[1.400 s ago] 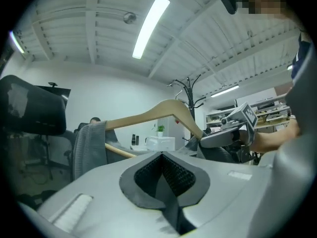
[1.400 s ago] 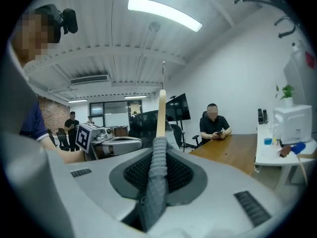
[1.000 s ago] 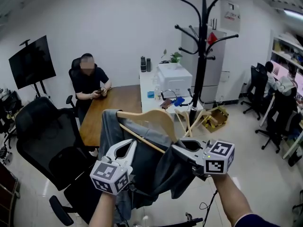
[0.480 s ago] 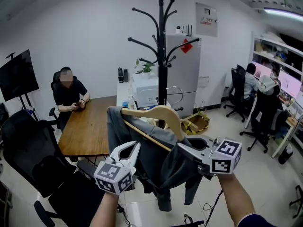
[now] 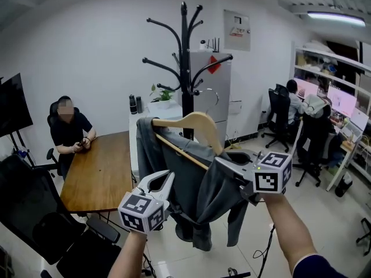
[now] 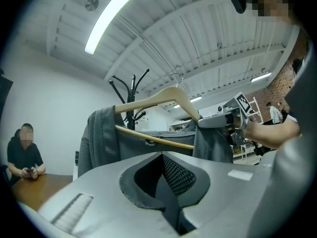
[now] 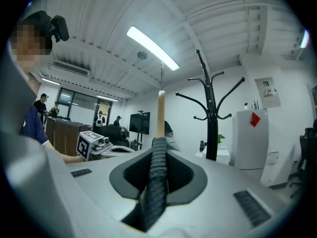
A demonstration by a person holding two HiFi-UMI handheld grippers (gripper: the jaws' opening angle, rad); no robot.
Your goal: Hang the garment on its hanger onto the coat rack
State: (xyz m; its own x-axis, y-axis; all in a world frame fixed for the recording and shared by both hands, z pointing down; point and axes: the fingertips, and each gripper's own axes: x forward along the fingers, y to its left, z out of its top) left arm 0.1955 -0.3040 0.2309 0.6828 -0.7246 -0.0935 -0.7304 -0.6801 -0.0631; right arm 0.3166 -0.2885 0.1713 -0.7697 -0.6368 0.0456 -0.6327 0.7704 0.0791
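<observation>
A grey knit garment (image 5: 200, 193) hangs over a wooden hanger (image 5: 188, 122), held up in front of the black coat rack (image 5: 184, 68). My right gripper (image 5: 232, 165) is shut on the garment's shoulder over the hanger's right end; in the right gripper view the grey fabric (image 7: 156, 182) fills the jaws and the hanger's wood (image 7: 160, 113) rises above them. My left gripper (image 5: 164, 180) is shut with nothing in it, just left of and below the garment. In the left gripper view the hanger (image 6: 163, 95) and garment (image 6: 101, 138) stand ahead, with the rack (image 6: 130, 90) behind.
A wooden table (image 5: 98, 172) with a seated person (image 5: 68, 129) lies at the left, and a black office chair (image 5: 35, 213) stands nearer. A grey fridge (image 5: 217, 97) is behind the rack. People sit at desks (image 5: 307, 114) at the right.
The coat rack has come closer and shifted left in the head view. The hanger with the garment now sits right in front of the rack's pole. Both grippers keep their states.
</observation>
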